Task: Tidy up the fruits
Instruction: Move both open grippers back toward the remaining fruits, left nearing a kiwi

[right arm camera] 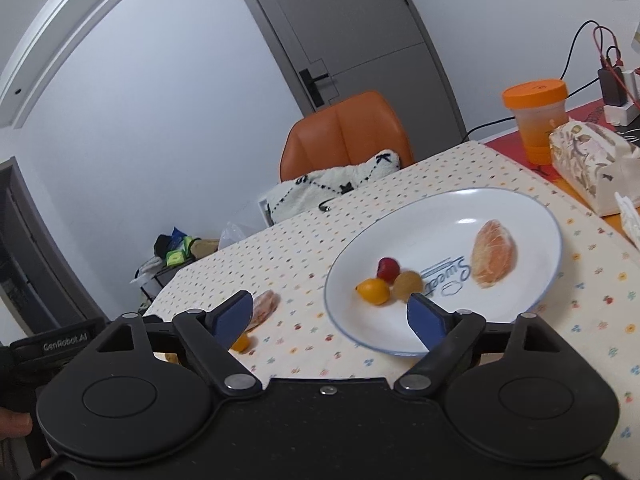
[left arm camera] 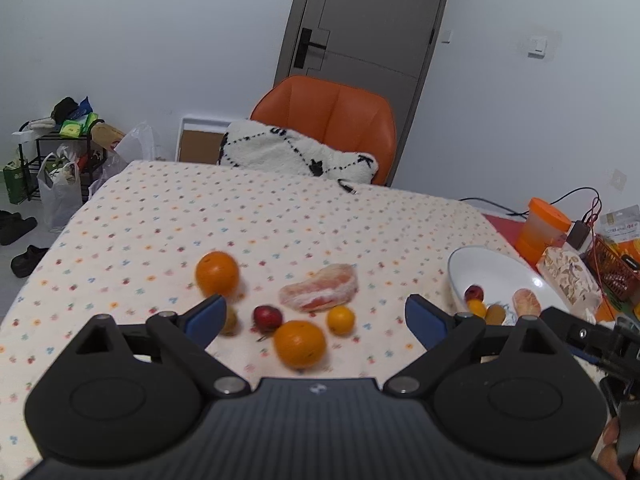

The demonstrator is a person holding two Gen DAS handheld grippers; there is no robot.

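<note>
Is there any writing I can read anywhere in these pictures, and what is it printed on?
"GenRobot.AI": white letters on the left claw's black body, seen from the right wrist view.
"Swee...": blue script on the white plate; the right claw hides the end.
Packets at the table's far right: print too small to read.

Orange chair (left arm camera: 326, 120), grey door (left arm camera: 372, 16), orange-lidded jar (right arm camera: 536, 120)
</note>
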